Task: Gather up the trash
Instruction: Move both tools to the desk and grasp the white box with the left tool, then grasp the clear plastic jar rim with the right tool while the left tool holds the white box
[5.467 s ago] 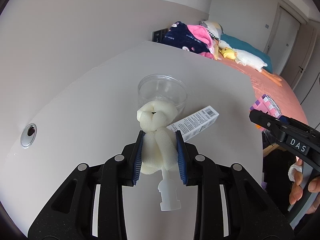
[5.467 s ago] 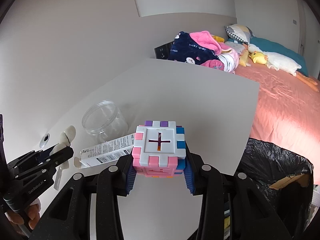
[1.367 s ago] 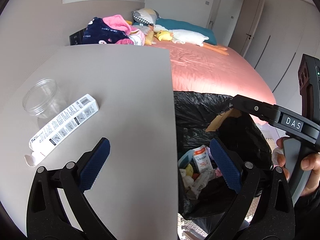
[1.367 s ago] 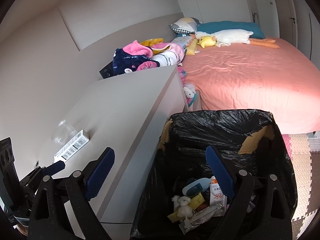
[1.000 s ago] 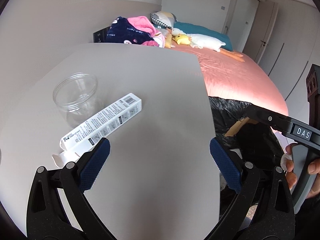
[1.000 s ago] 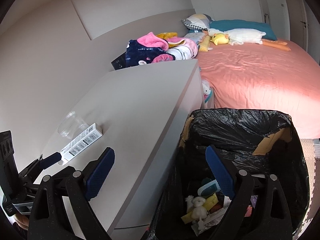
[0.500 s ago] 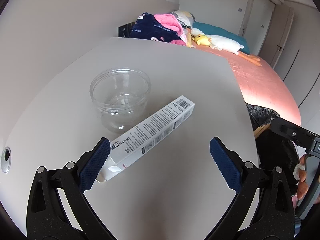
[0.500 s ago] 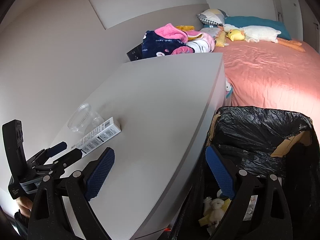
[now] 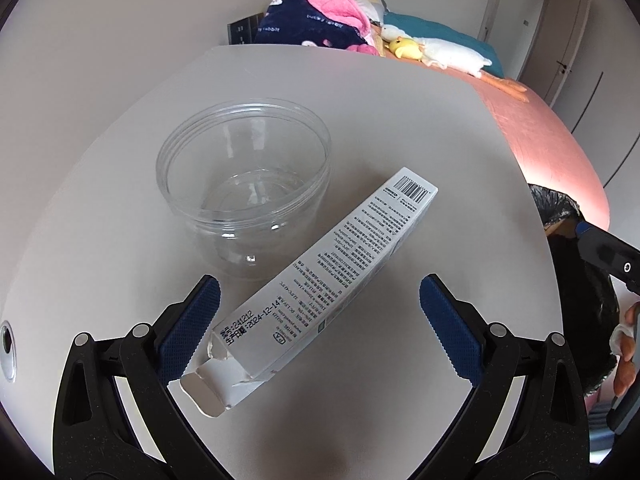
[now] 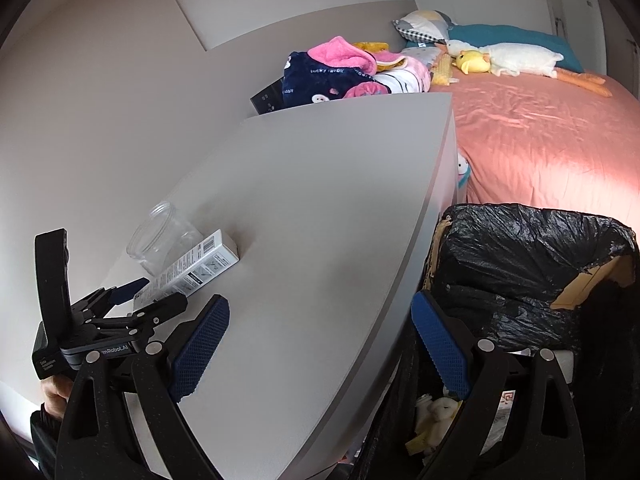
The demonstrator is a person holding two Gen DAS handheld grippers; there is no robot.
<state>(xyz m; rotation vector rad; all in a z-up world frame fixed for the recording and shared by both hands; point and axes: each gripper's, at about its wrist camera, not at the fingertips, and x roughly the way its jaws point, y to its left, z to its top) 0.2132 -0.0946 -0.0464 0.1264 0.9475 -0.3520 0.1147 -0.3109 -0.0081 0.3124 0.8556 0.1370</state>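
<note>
A: Item on the smooth grey desk (image 9: 400, 112)?
B: Long white printed cardboard box (image 9: 320, 280), torn flap at its near end, lying flat beside a clear round ribbed-rim plastic jar (image 9: 244, 184).
A: Claws?
B: Left claw (image 9: 320, 320) wide, straddling the box's near end. Right claw (image 10: 320, 344) wide, empty, over the desk edge beside the crinkled black-bagged bin (image 10: 520, 264).
</note>
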